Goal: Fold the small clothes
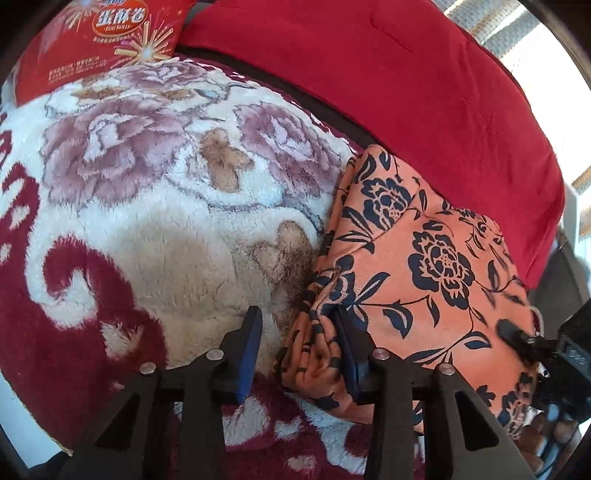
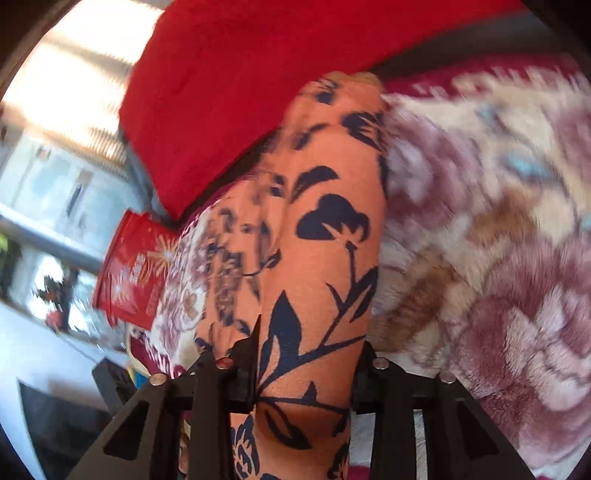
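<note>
Orange floral garment [image 1: 424, 236] | red box [image 1: 107, 40]: "EGG ROLLS"

Orange garment with dark navy flower print: one [image 1: 424, 258]
Plush floral blanket in cream, mauve and maroon: one [image 1: 155, 206]
Plain bright red quilt: one [image 1: 388, 81]
Red printed snack box with firework pattern: one [image 1: 107, 33]
Black two-finger gripper: two, the left gripper [image 1: 299, 325] and the right gripper [image 2: 308, 343]
</note>
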`<act>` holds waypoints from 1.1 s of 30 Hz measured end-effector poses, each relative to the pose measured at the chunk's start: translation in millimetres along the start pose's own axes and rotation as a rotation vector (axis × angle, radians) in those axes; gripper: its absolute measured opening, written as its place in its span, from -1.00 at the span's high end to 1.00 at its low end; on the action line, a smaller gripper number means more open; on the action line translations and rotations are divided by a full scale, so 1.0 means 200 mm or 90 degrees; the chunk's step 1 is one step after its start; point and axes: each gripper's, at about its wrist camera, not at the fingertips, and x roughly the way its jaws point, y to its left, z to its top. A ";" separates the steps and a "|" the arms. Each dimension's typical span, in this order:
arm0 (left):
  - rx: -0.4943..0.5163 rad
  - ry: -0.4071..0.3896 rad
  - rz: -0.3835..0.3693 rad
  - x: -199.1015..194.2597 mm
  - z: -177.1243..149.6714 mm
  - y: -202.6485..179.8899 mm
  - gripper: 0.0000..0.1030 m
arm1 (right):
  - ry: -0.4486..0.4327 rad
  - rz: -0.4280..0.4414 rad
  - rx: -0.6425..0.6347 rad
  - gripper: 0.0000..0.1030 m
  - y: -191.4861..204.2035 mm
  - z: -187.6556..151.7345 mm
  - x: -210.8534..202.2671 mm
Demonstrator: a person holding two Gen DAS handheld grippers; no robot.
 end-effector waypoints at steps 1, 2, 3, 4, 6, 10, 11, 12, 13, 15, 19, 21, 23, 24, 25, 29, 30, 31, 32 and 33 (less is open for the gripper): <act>-0.008 -0.004 -0.015 -0.01 0.00 0.00 0.29 | -0.012 0.003 -0.015 0.36 0.05 0.00 -0.04; -0.008 -0.013 -0.029 -0.04 -0.01 -0.01 0.29 | -0.032 0.005 -0.032 0.37 0.09 0.01 -0.10; -0.001 -0.026 -0.041 -0.07 -0.01 -0.02 0.29 | -0.048 0.005 -0.039 0.37 0.11 0.01 -0.15; 0.020 -0.050 -0.054 -0.12 -0.02 -0.05 0.29 | -0.062 0.000 -0.040 0.37 0.10 0.01 -0.20; 0.055 -0.091 -0.055 -0.19 -0.05 -0.10 0.28 | -0.079 -0.011 -0.007 0.37 -0.05 0.00 -0.29; 0.053 -0.055 -0.091 -0.17 -0.05 -0.14 0.00 | -0.017 0.029 0.138 0.06 -0.53 -0.05 -0.27; 0.051 -0.037 -0.103 -0.16 -0.03 -0.16 -0.03 | -0.025 0.039 0.157 0.05 -0.61 -0.08 -0.28; 0.053 -0.029 -0.119 -0.16 -0.02 -0.18 -0.06 | -0.037 0.061 0.154 0.04 -0.63 -0.09 -0.30; 0.058 -0.029 -0.130 -0.16 -0.02 -0.21 -0.19 | -0.049 0.075 0.147 -0.05 -0.64 -0.09 -0.32; 0.077 -0.036 -0.163 -0.18 0.01 -0.28 -0.48 | -0.075 0.091 0.134 -0.30 -0.64 -0.07 -0.36; 0.111 0.001 -0.233 -0.10 0.15 -0.38 -0.77 | -0.073 0.111 0.113 -0.35 -0.62 0.01 -0.37; 0.096 0.042 -0.229 0.02 0.20 -0.38 -0.77 | -0.059 0.104 0.101 -0.36 -0.61 0.03 -0.34; 0.074 0.123 -0.226 0.17 0.21 -0.37 -0.74 | -0.050 0.107 0.098 -0.36 -0.62 0.04 -0.33; 0.064 0.154 -0.226 0.22 0.20 -0.36 -0.73 | -0.045 0.111 0.101 -0.36 -0.63 0.05 -0.32; 0.063 0.182 -0.227 0.27 0.19 -0.36 -0.72 | -0.035 0.116 0.107 -0.35 -0.64 0.05 -0.30; 0.039 0.240 -0.255 0.36 0.11 -0.32 0.25 | 0.011 0.108 0.101 -0.34 -0.65 0.05 -0.20; 0.033 0.251 -0.271 0.36 0.11 -0.33 0.30 | 0.018 0.097 0.076 -0.05 -0.62 0.06 -0.18; 0.031 0.248 -0.271 0.35 0.11 -0.33 0.41 | 0.030 0.082 0.054 0.25 -0.57 0.07 -0.17; 0.046 0.236 -0.261 0.32 0.12 -0.35 0.47 | 0.027 0.067 0.043 0.27 -0.54 0.07 -0.18; 0.056 0.227 -0.254 0.30 0.12 -0.38 0.49 | 0.025 0.058 0.024 0.35 -0.50 0.09 -0.20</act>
